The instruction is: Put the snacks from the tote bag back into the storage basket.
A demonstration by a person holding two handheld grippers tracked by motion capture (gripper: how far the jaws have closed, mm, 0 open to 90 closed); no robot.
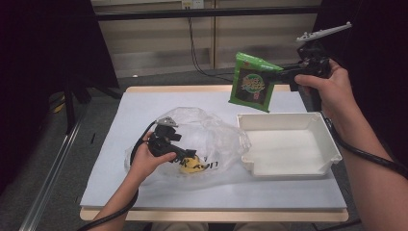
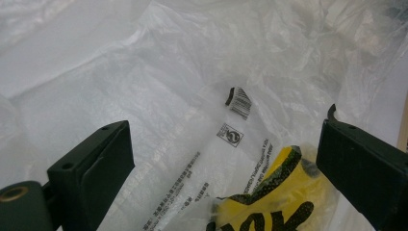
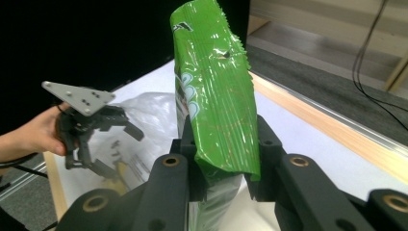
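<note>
On the desk [image 1: 120,144] | white tray [image 1: 288,144] right, near | clear plastic bag [image 1: 211,132] left, yellow packet [image 1: 190,166] inside | left claw [image 1: 180,151] wide apart at bag | right claw [image 1: 281,74] clamps green snack bag [image 1: 250,84], raised above tray's far edge

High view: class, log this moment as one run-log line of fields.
right gripper: shut on green snack packet, held above white tray | left gripper: jaws open at clear plastic bag | yellow packet: inside bag

Snack pouch [image 1: 251,83] above tray [image 1: 288,166], plastic bag [image 1: 211,132] left w/ packet [image 1: 190,165] inside.
</note>
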